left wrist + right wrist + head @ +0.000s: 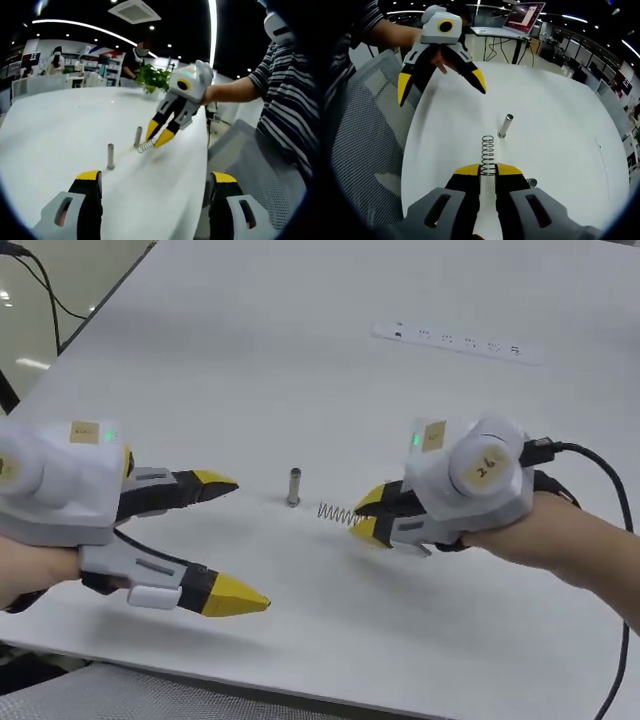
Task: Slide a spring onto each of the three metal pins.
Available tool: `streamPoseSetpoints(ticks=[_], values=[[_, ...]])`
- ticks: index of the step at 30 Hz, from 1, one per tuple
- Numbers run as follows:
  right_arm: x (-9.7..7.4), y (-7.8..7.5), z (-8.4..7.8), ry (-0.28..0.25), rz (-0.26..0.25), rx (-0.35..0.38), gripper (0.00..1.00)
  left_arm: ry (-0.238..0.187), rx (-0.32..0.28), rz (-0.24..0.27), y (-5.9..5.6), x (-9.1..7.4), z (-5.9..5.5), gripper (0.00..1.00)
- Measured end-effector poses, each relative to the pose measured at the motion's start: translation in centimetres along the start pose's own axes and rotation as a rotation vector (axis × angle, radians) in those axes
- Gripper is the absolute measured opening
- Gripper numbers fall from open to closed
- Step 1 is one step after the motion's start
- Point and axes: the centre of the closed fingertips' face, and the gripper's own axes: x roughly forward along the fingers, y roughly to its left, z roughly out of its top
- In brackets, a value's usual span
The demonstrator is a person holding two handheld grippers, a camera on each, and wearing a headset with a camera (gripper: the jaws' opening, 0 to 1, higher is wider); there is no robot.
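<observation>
Clerk: Nearest the lens in the head view is the left gripper (240, 542). Condition?

Inspector: Jaws wide apart, nothing between them, low over the near left of the white worktop (300, 360). The right gripper (365, 517) faces it, jaws closed on one end of the spring (338, 512). The spring points left toward one upright pin (293, 486), with its free end just beside the pin's foot. A power strip (455, 342) lies well apart on the far side.

Clerk: Left gripper view?

Inspector: The left gripper (156, 176) rises from the bottom, yellow tips far apart and empty. Beyond it two pins stand upright on the worktop (60, 125). The nearer pin (110, 156) stands alone. The farther pin (138, 136) has the spring (145, 146) running from beside its foot to the right gripper (157, 138), which pinches it. Whether spring and pin touch, I cannot tell. A striped sleeve (280, 90) shows at right.

Clerk: Right gripper view?

Inspector: The right gripper (488, 170) has its tips clamped together on the near end of the spring (487, 150), which extends straight ahead. The pin (505, 125) stands just right of the spring's far end. A small metal item (532, 183) sits just beside the right jaw, too small to identify. The left gripper (441, 87) hangs beyond, jaws spread, holding nothing. A mesh chair (365, 140) lies off the worktop edge.
</observation>
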Motion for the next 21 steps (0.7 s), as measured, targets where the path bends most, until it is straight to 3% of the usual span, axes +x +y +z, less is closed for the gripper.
streamPoseSetpoints(ticks=[10, 15, 21], values=[[-1.4, 1.0, -1.7, 0.028, 0.012, -0.043, 0.07, 0.004, 0.011, -0.051, -1.0, 1.4, 0.6, 0.84], [-1.8, 1.4, -2.0, 0.023, 0.022, -0.059, 0.07, 0.022, 0.037, -0.074, -1.6, 2.3, 0.5, 0.83], [-2.4, 2.1, -2.0, 0.023, 0.037, -0.1, 0.07, 0.005, 0.059, -0.11, -2.6, 4.0, 1.2, 0.77]])
